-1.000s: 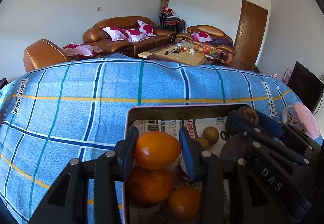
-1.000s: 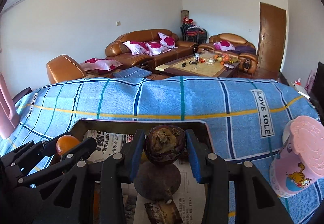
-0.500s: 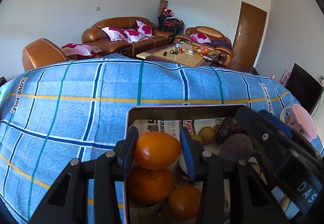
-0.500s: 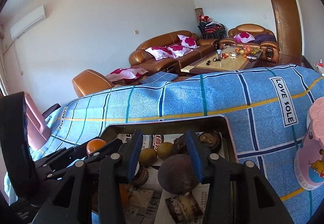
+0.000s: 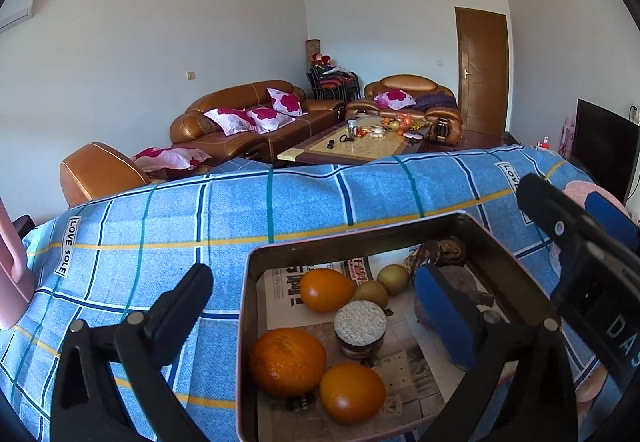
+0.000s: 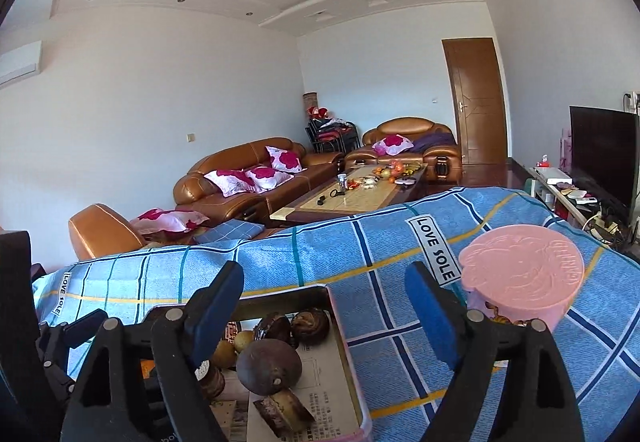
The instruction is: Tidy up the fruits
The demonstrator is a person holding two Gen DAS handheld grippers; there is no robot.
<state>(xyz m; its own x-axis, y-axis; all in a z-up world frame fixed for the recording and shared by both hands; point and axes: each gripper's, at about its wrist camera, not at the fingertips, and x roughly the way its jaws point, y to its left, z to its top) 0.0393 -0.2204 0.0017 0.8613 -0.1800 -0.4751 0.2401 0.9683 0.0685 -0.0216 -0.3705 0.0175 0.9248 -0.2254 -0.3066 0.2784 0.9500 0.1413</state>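
Tray (image 5: 256,262) on blue checked cloth (image 5: 160,226): three oranges (image 5: 326,290), dark fruits. Left gripper (image 5: 316,298) and right gripper (image 6: 324,306): jaws opening wide, nothing gripped.

A home living room: brown leather sofas (image 6: 244,178) with floral cushions (image 6: 262,173) flank a coffee table (image 6: 360,194), a television (image 6: 602,158) stands opposite, and what seems an air conditioner (image 6: 20,62) hangs on the wall.

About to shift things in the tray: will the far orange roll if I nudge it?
Probably. The far orange is round and smooth and lies loose on newspaper, so it should roll easily. The tray wall would likely stop it.
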